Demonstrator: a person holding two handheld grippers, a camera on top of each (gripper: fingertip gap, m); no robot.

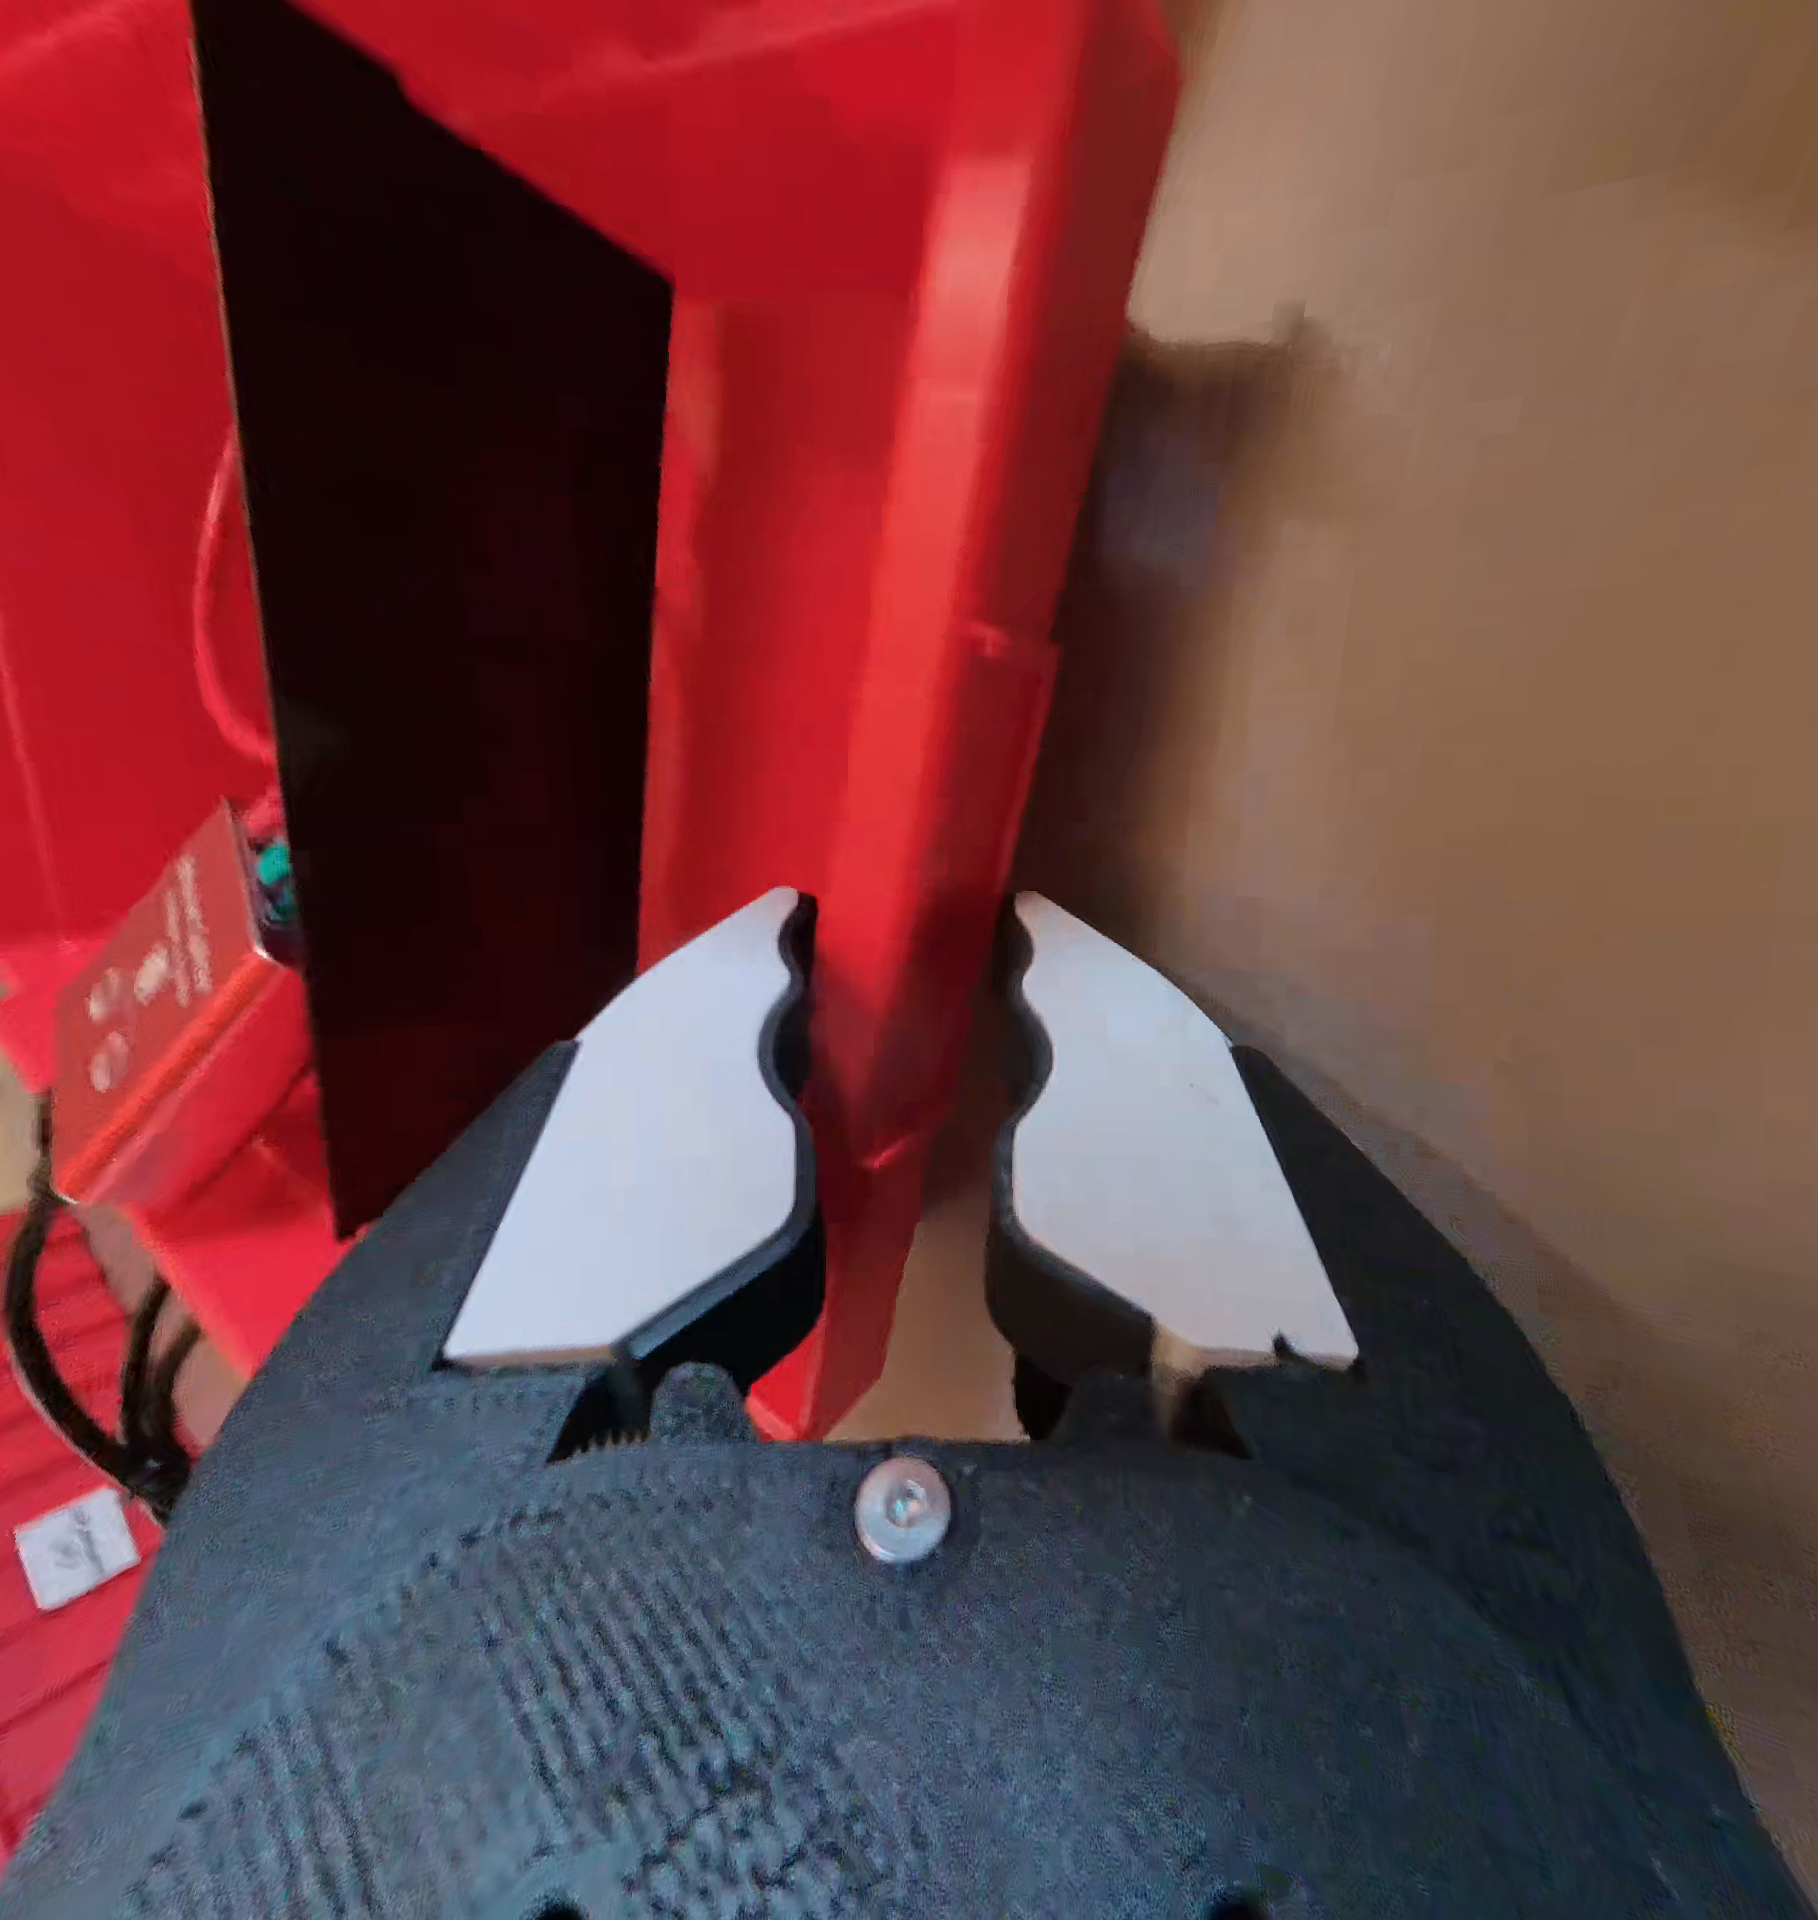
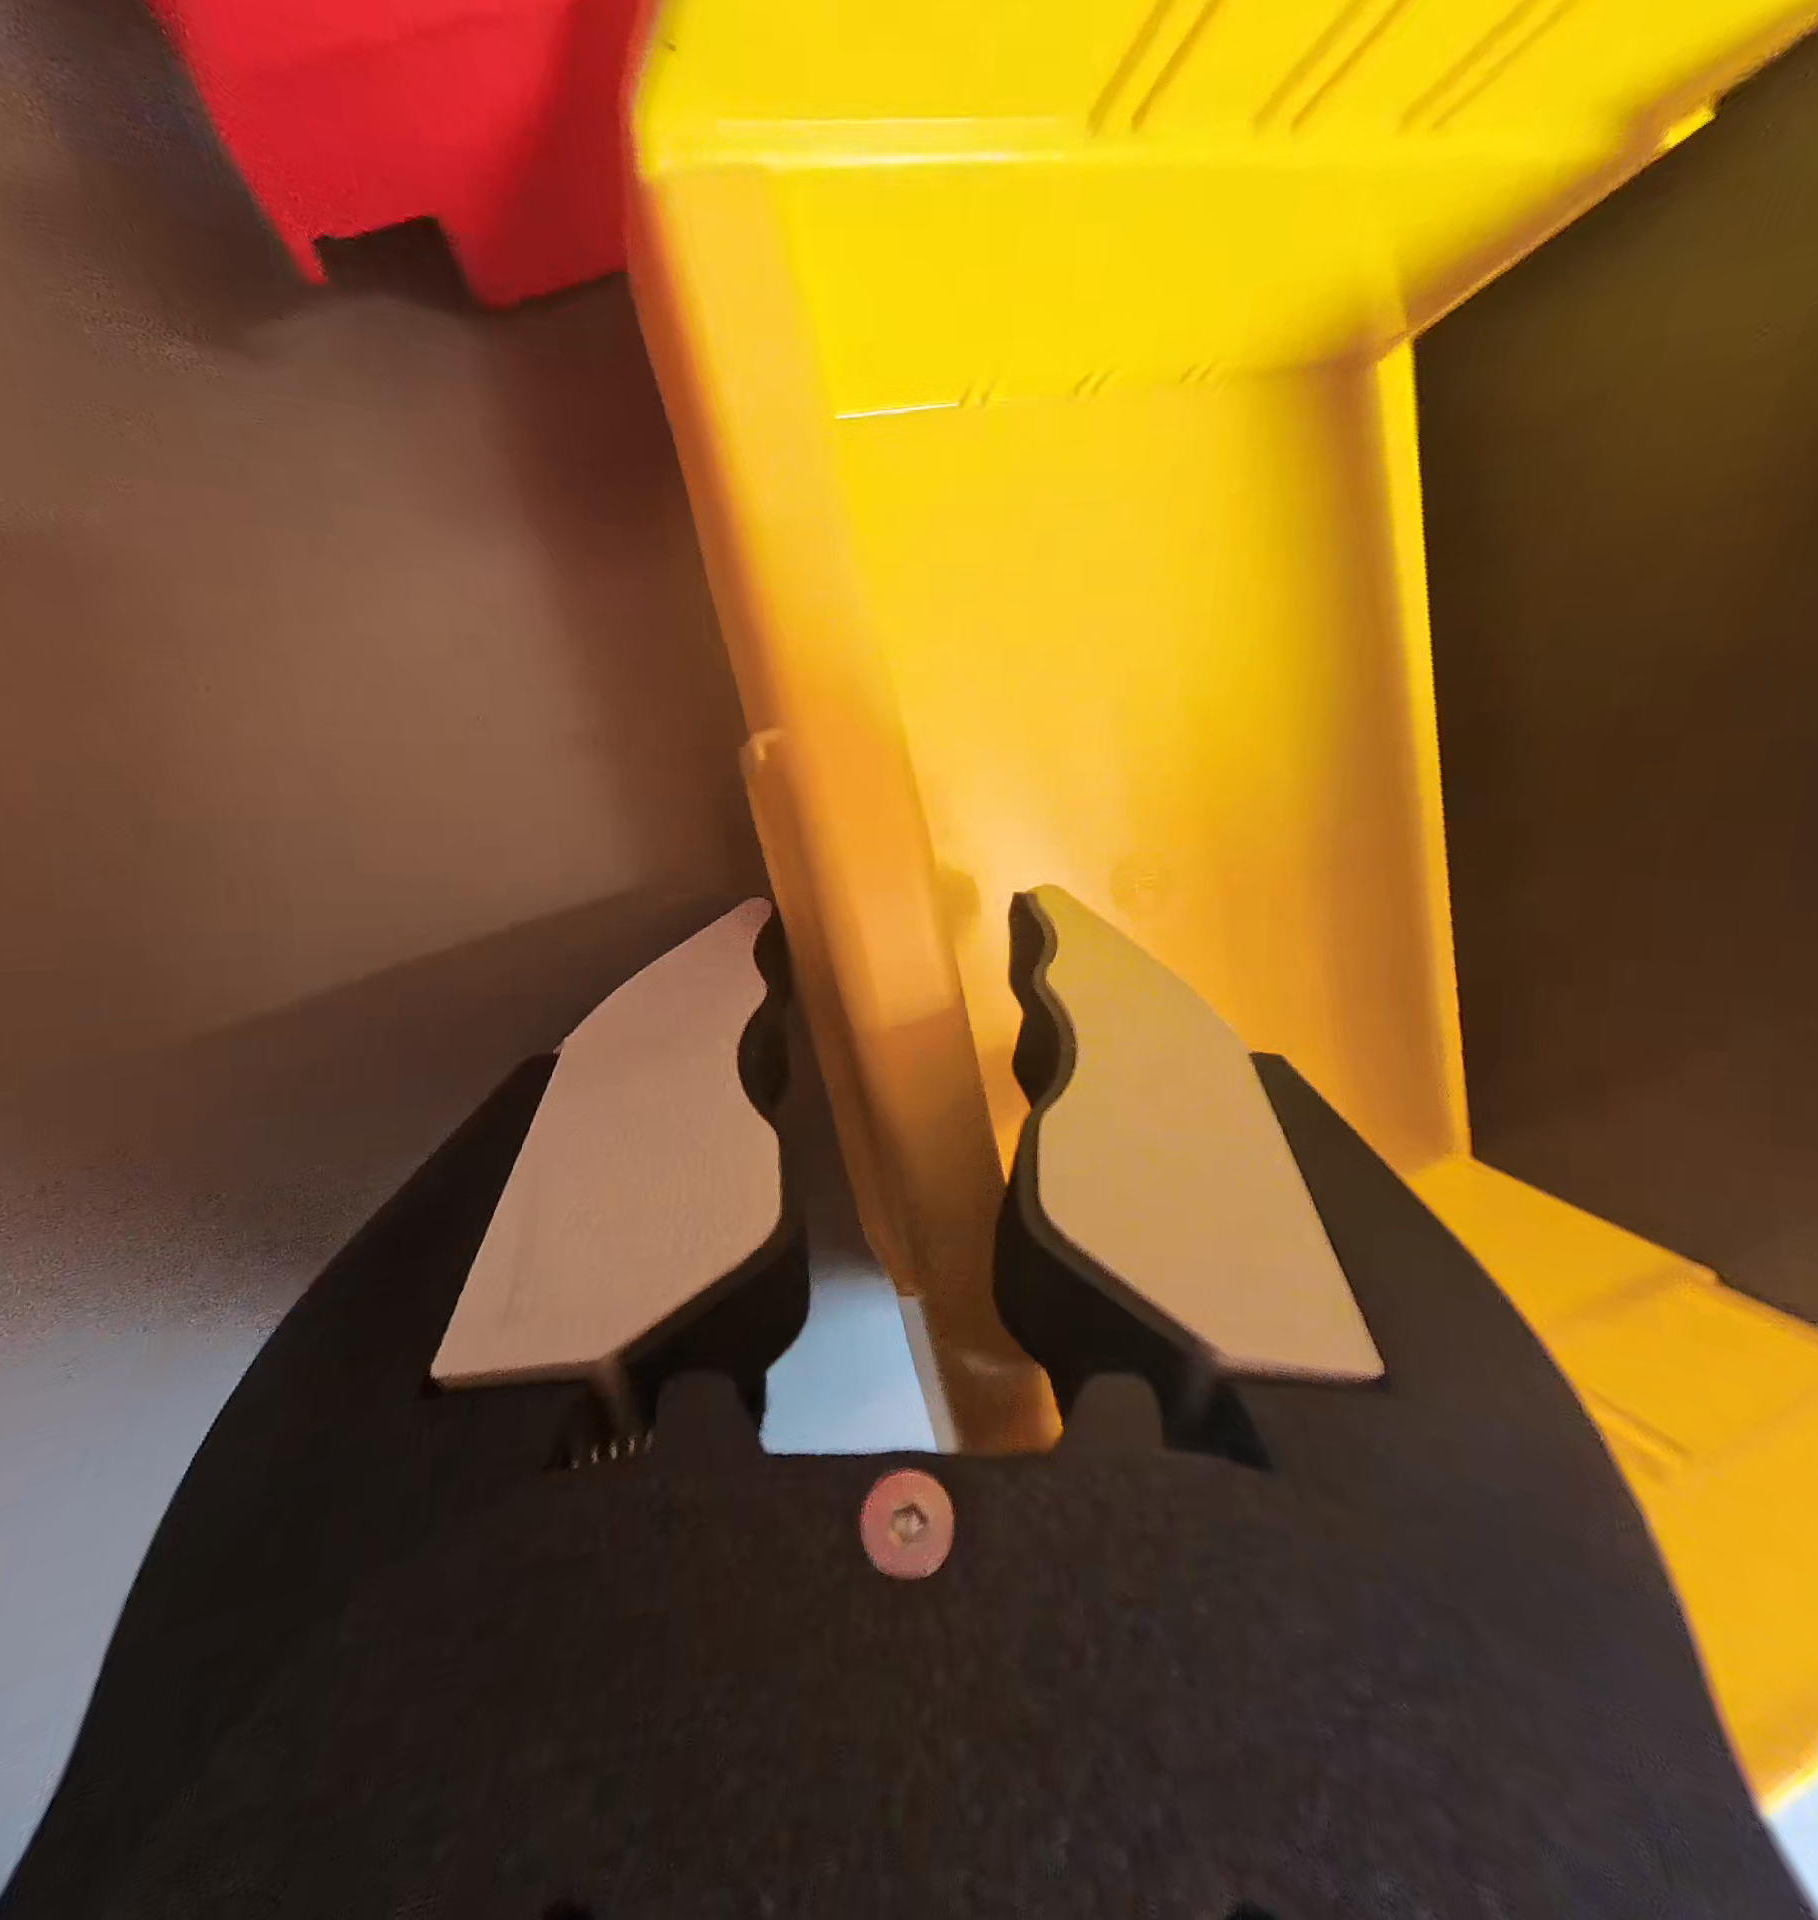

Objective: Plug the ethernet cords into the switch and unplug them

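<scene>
The left tool [image 1: 905, 914] straddles the right-hand wall of a red bin [image 1: 946, 623], one finger inside the bin and one outside. Its jaws are closing on that wall's rim, though a sliver of gap shows on the outer side, so whether the wall is truly pinched is hard to say. Inside the bin a tall black panel [image 1: 437, 623] stands just left of the inner finger, leaving only a narrow red channel between panel and wall. Past the panel's lower left edge lies the switch [image 1: 157, 1029], a small red-tinted box low in the bin, with black ethernet cords [image 1: 63, 1351] looping down from its near end toward the bin floor; a small white tag [image 1: 74, 1558] sits below them. To the right of the wall the brown tabletop [image 1: 1507, 935] is open.

The right tool [image 2: 889, 914] likewise straddles the left-hand wall of a yellow bin [image 2: 1092, 623], its jaws partly spread around the wall's rim, the wall leaning against the inner finger low down. A dark opening [image 2: 1653, 675] fills the bin's right side. Left of the wall the brown tabletop [image 2: 313, 727] is free, and the red bin [image 2: 417, 135] shows at the far upper left, well apart from the tool.
</scene>
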